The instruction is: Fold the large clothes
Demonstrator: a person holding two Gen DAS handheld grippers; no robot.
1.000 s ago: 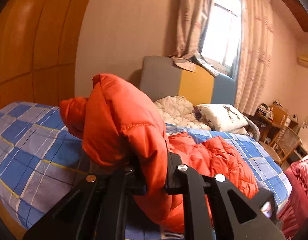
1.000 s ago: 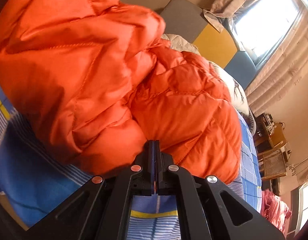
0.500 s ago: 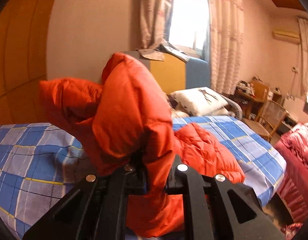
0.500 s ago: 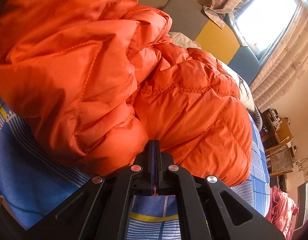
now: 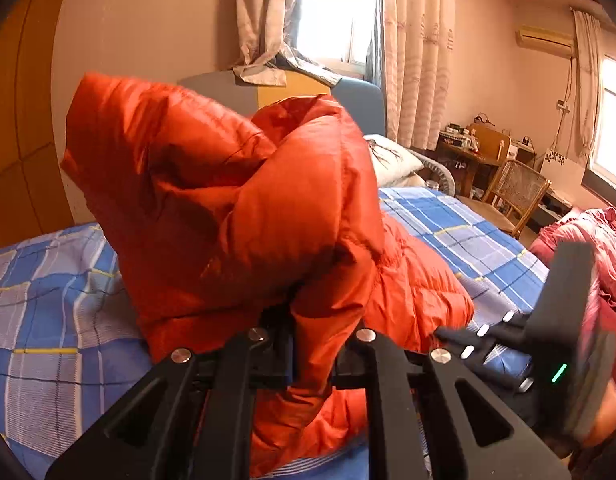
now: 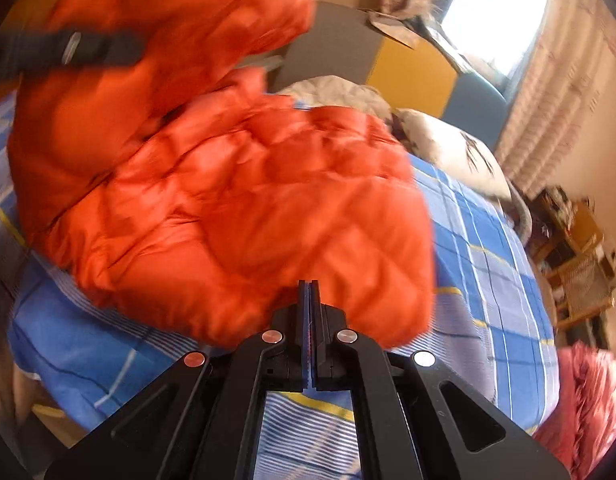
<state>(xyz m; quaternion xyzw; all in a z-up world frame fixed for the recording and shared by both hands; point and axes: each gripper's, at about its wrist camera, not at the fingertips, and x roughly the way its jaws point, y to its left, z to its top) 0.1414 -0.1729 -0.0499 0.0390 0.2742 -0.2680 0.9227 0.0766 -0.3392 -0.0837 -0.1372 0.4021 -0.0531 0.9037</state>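
Since half a second ago, the left gripper [image 5: 312, 344] has swung the clamped orange down jacket [image 5: 235, 216] toward three o'clock over the bed [image 5: 47, 300]. The right gripper [image 6: 308, 300], fingers pressed together, pinches the hem; its view is blurred.

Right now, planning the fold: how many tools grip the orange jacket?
2. The left tool pinches a raised fold of the jacket; the right tool clamps its near hem.

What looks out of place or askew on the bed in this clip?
Nothing is damaged or spilled. The orange down jacket is bunched in a heap on the checked bedsheet, one part lifted by the left gripper, not laid flat. The right wrist view is motion-blurred.
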